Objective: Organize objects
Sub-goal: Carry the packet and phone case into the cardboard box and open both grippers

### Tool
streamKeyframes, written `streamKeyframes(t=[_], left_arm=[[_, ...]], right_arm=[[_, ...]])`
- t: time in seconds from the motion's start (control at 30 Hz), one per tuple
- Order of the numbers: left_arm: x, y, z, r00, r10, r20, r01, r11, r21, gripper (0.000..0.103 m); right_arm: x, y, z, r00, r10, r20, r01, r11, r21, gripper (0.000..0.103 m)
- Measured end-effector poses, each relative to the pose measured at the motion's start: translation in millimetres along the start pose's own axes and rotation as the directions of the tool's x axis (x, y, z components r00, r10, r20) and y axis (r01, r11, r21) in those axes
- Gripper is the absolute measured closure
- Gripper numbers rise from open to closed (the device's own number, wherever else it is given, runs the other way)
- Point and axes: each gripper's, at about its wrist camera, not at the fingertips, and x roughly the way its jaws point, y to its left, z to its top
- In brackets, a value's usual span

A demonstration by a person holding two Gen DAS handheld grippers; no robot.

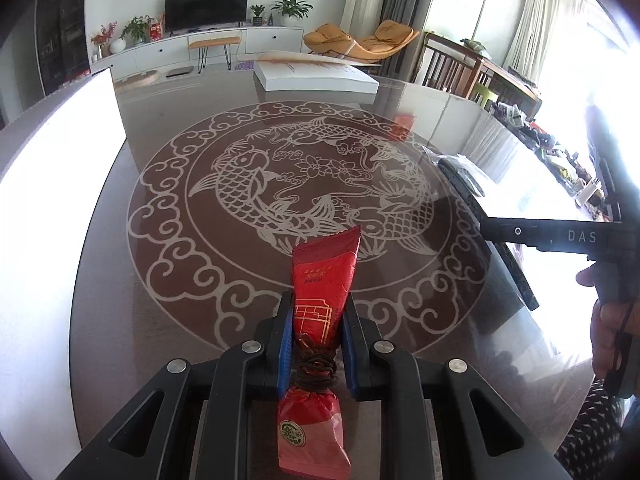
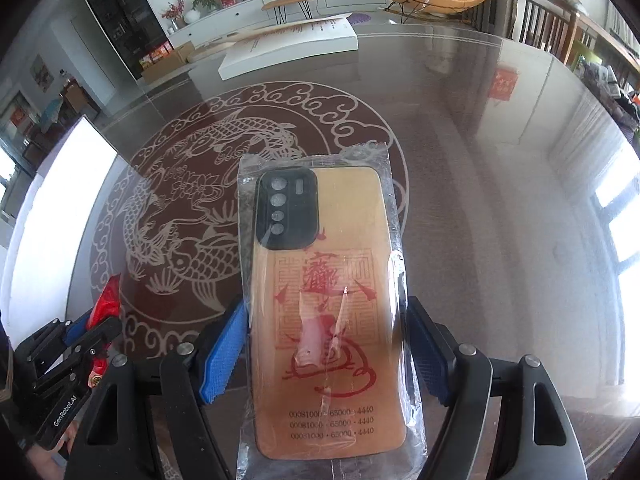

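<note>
Your left gripper [image 1: 316,316] has its blue pads [image 1: 285,334] pressed against both sides of a red packet [image 1: 322,284], which has a dark cord wound around its waist. The grip sits just above that cord, probably so the narrow neck keeps the packet from slipping, and the sealed end points toward 12 o'clock over the koi medallion [image 1: 280,184] on the glass table [image 1: 460,120].

Your right gripper [image 2: 324,344] carries a phone case [image 2: 332,300] in a clear plastic sleeve. Its jaws are set wide, one at each long edge. From this view you cannot tell whether the pads truly bite or only cradle it — the sleeve hides the contact line. The camera cutout lies toward 11 o'clock, and the printed back faces up.

Both items appear to be held above the table rather than resting on it. The only other thing lying on the glass is a white book [image 1: 316,74] at the far edge, around 12 o'clock — a likely gathering spot. In the left view, the right tool enters at 3 o'clock, well apart from the packet, so the two loads shouldn't collide.
</note>
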Motion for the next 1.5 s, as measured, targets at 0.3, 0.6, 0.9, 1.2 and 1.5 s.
streamKeyframes(t=[0.3, 0.6, 0.9, 1.2, 1.5], left_arm=[[-127, 31, -4, 0.978, -0.092, 0.189, 0.112, 0.989, -0.095, 0.083], [-210, 167, -23, 0.941, 0.278, 0.192, -0.225, 0.939, -0.258, 0.083], [-193, 249, -63, 0.899, 0.435, -0.037, -0.415, 0.823, -0.389, 0.069], [-199, 244, -66, 0.814, 0.58, -0.032, -0.551, 0.754, -0.356, 0.003], [-227, 243, -71, 0.854, 0.52, 0.001, -0.439, 0.721, -0.536, 0.002]], right_arm=[[-67, 68, -6, 0.979, 0.194, 0.057, -0.192, 0.981, -0.041, 0.027], [-112, 295, -1, 0.856, 0.517, 0.012, -0.496, 0.828, -0.262, 0.027], [-39, 437, -47, 0.883, 0.445, -0.151, -0.466, 0.79, -0.399, 0.026], [-21, 436, -56, 0.918, 0.363, -0.16, -0.394, 0.791, -0.467, 0.021], [-57, 405, -30, 0.959, 0.273, -0.08, -0.275, 0.819, -0.504, 0.007]])
